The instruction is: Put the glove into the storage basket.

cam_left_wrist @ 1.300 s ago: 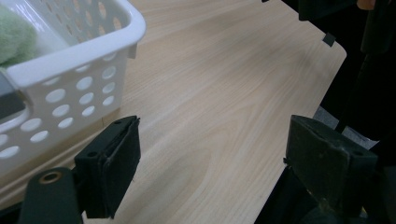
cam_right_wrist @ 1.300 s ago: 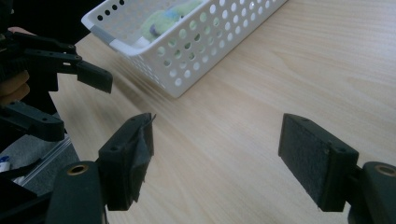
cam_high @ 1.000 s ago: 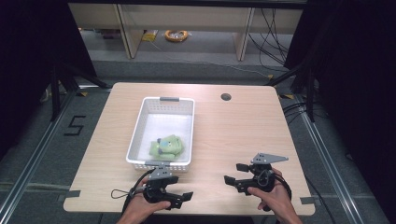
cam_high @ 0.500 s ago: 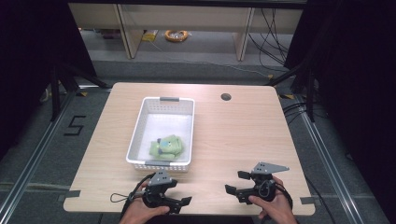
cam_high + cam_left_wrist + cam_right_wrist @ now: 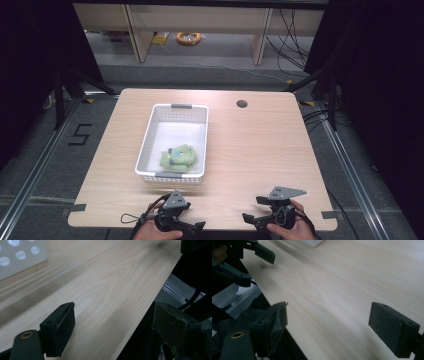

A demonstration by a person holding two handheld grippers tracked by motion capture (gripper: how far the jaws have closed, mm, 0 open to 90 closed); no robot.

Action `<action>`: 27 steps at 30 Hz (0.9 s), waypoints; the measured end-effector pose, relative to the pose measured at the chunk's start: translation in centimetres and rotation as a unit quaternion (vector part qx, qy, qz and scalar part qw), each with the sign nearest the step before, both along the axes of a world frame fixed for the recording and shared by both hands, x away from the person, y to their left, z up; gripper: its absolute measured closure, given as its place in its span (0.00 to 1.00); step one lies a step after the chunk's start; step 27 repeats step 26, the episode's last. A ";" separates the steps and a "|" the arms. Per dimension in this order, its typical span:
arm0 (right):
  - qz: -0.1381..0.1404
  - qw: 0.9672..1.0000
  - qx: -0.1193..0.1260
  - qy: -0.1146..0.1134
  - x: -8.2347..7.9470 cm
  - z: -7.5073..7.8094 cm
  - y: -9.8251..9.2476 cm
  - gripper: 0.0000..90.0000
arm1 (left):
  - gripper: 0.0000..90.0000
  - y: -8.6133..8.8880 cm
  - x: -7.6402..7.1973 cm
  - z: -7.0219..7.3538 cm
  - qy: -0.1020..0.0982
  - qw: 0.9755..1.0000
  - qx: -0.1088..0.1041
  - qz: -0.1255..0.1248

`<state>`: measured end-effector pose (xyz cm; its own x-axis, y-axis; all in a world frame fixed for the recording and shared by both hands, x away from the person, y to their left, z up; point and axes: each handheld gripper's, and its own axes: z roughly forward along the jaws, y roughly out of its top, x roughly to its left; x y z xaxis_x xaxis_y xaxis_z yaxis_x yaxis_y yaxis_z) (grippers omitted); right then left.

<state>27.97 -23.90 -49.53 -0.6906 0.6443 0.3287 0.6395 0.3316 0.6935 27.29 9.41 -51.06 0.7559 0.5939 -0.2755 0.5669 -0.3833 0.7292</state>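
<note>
One wooden table (image 5: 260,150) carries one white basket (image 5: 150,137), with one green cloth bundle (image 5: 178,156) at its near end — beyond the left gripper (image 5: 192,228). Two grippers, the right gripper (image 5: 255,210) alongside — both spread wide, empty, at the near edge.

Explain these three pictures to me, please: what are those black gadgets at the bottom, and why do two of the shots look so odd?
No robot here: a person holds a hand-operated clamp tool in each hand. The top picture looks down on a wooden table. The left gripper and the right gripper sit at its near edge, pointing towards each other. On the table stands a white basket with a green cloth-like bundle inside. The odd shots come from small cameras riding on each tool, looking along its two black jaws close to the wood. Both tools have their jaws spread apart and hold nothing. The left tool's camera catches a corner of the basket.
</note>
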 end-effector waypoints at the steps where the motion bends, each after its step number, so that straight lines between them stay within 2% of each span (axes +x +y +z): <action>1: 0.006 1.000 -0.007 -0.009 0.0 -0.1 -0.1 0.18 | 0.19 0.0 0.0 -0.1 -0.005 1.000 0.006 -0.002; 3: 0.000 1.000 -0.015 -0.009 -0.3 -0.2 -0.1 0.18 | 0.19 0.0 -0.1 -0.1 -0.008 1.000 0.008 0.001; 4: -0.002 1.000 -0.009 -0.003 -0.4 -0.3 -0.1 0.18 | 0.19 0.0 -0.2 -0.1 -0.008 1.000 0.007 0.001; 5: 0.002 1.000 -0.023 -0.009 -0.4 -0.3 -0.3 0.18 | 0.19 -0.1 -0.2 -0.1 -0.009 1.000 0.004 0.002; 6: 0.004 0.999 -0.026 -0.018 -0.3 -0.4 -0.4 0.18 | 0.19 -0.1 -0.2 -0.1 -0.006 1.000 0.003 0.005; 7: -0.003 1.000 -0.026 -0.015 -0.5 -0.4 -0.3 0.18 | 0.19 -0.1 -0.2 -0.1 -0.007 1.000 0.003 0.005; 8: 0.005 0.999 -0.033 -0.027 -0.3 -0.4 -0.4 0.18 | 0.19 -0.1 -0.2 -0.1 -0.010 1.000 0.005 0.005; 9: 0.004 0.999 -0.033 -0.033 -0.3 -0.4 -0.4 0.18 | 0.19 0.1 0.0 -0.1 -0.017 1.000 0.019 -0.004; 10: 0.009 0.999 -0.029 -0.033 -0.3 -0.5 -0.4 0.18 | 0.19 -0.1 -0.1 -0.2 -0.013 1.000 0.007 0.001; 11: 0.016 0.999 -0.027 -0.026 -0.2 -0.5 -0.4 0.18 | 0.19 -0.1 -0.1 -0.2 -0.014 1.000 0.008 0.001; 12: 0.019 0.999 -0.028 -0.029 -0.2 -0.5 -0.4 0.18 | 0.19 0.0 -0.1 -0.1 -0.015 1.000 0.014 -0.003; 14: 0.000 0.999 -0.023 -0.022 -0.5 -0.5 -0.2 0.18 | 0.19 0.0 0.0 -0.1 -0.018 1.000 0.008 -0.001; 17: 0.007 0.999 -0.029 -0.034 -0.2 -0.5 -0.4 0.18 | 0.19 0.0 -0.1 -0.1 -0.010 1.000 0.003 0.007; 20: 0.003 0.999 -0.037 -0.036 -0.3 -0.5 -0.4 0.18 | 0.19 0.0 -0.1 -0.1 -0.011 1.000 0.008 0.006; 21: 0.003 0.999 -0.036 -0.033 -0.3 -0.4 -0.4 0.18 | 0.18 0.1 0.0 -0.2 -0.018 1.000 0.018 0.001; 22: 0.003 0.999 -0.036 -0.034 -0.3 -0.4 -0.4 0.18 | 0.17 0.1 0.0 -0.1 -0.017 1.000 0.020 0.000; 23: 0.003 0.999 -0.037 -0.033 -0.3 -0.4 -0.4 0.18 | 0.17 0.0 0.0 -0.2 -0.016 1.000 0.014 0.002; 24: 0.005 0.999 -0.038 -0.035 -0.2 -0.4 -0.4 0.18 | 0.17 0.1 0.0 -0.1 -0.018 1.000 0.021 -0.001; 25: 0.006 0.999 -0.033 -0.027 -0.2 -0.5 -0.4 0.18 | 0.17 0.1 0.0 -0.1 -0.019 1.000 0.020 0.001; 27: 0.005 0.999 -0.033 -0.026 -0.2 -0.5 -0.4 0.18 | 0.17 0.0 0.0 -0.2 -0.020 1.000 0.018 0.006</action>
